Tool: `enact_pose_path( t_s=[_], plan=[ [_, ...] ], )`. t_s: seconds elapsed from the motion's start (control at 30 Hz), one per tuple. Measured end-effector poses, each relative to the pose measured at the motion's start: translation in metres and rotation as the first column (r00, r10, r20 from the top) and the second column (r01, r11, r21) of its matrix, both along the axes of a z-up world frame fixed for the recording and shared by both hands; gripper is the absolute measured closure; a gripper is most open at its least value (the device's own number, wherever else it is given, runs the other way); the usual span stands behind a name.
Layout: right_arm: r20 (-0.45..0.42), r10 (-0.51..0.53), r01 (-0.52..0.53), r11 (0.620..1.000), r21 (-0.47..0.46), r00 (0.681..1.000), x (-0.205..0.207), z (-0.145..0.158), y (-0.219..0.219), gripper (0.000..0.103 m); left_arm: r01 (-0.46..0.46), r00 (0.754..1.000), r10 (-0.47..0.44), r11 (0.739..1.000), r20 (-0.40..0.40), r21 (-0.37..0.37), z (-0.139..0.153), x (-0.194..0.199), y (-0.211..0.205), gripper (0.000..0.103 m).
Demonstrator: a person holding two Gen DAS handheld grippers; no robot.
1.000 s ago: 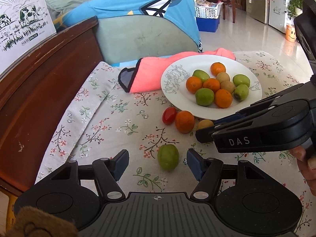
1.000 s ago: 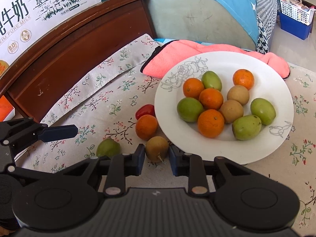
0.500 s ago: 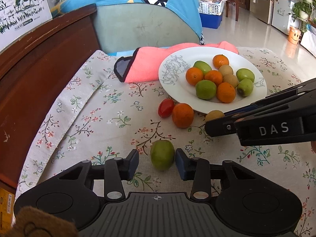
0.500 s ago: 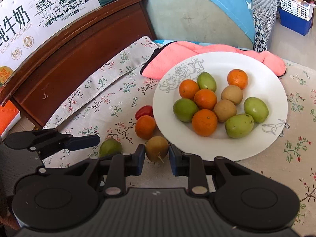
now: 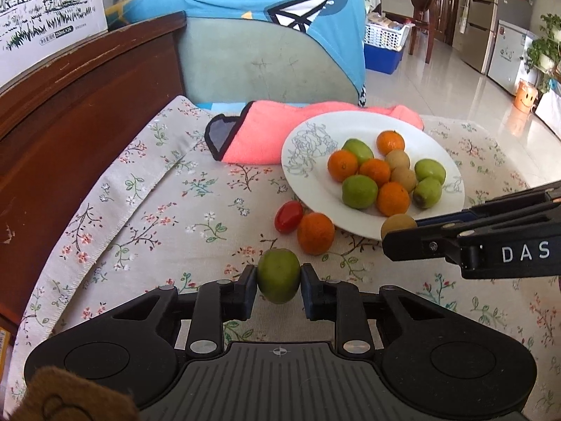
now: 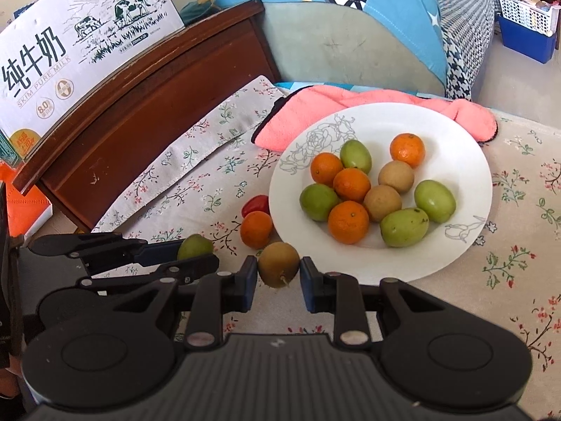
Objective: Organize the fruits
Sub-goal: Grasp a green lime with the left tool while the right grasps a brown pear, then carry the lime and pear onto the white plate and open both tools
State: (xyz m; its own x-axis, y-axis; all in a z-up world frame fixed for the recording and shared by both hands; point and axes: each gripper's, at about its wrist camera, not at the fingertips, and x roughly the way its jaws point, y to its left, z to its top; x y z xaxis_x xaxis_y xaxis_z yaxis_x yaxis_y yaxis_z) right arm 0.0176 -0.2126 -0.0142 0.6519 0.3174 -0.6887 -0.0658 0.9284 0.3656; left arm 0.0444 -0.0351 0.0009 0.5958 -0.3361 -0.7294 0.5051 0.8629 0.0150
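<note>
Floral cloth [image 5: 147,210], white plate [image 5: 308,175] of fruit.
Left gripper [image 5: 278,282] has just clenched a green fruit [image 5: 278,275]; right gripper [image 6: 278,275] grasps a brown fruit [image 6: 278,268] at the plate's 7 o'clock.

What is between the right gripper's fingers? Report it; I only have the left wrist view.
Observer: Both fingers of the right gripper press a round brown fruit, one on each side.
Operator: Check its underside.
Observer: A short pale stem sticks out below it.
Operator: Read the white cow-printed carton.
Observer: The white cardboard carton says "SKIM PURE MILK".
</note>
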Motion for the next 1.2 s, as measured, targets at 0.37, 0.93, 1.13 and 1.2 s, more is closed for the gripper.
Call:
enact_pose_path(
  t_s=[0.37,0.93,1.13,1.2],
  plan=[
    [0.097,-0.064,0.062,0.998,0.023,0.993,-0.004,0.037,-0.041,0.076,-0.008,0.998,0.015,0.994,0.059,-0.11,0.038,0.009,-0.022,0.079],
    [0.051,-0.221,0.219,0.975,0.043,0.974,0.031,0.028,-0.107,0.076,-0.077,0.997,0.075,0.98,-0.019,-0.183,0.027,0.075,-0.062,0.079],
    [0.018,-0.23,0.229,0.973,0.038,0.973,0.041,0.017,-0.106,0.076,-0.095,0.995,0.09,0.982,-0.033,-0.163,0.015,0.088,-0.068,0.079],
    [0.017,-0.235,0.235,0.972,0.03,0.972,0.043,0.014,-0.105,0.076,-0.102,0.994,0.097,0.982,-0.041,-0.162,0.012,0.091,-0.068,0.079]
  ],
)
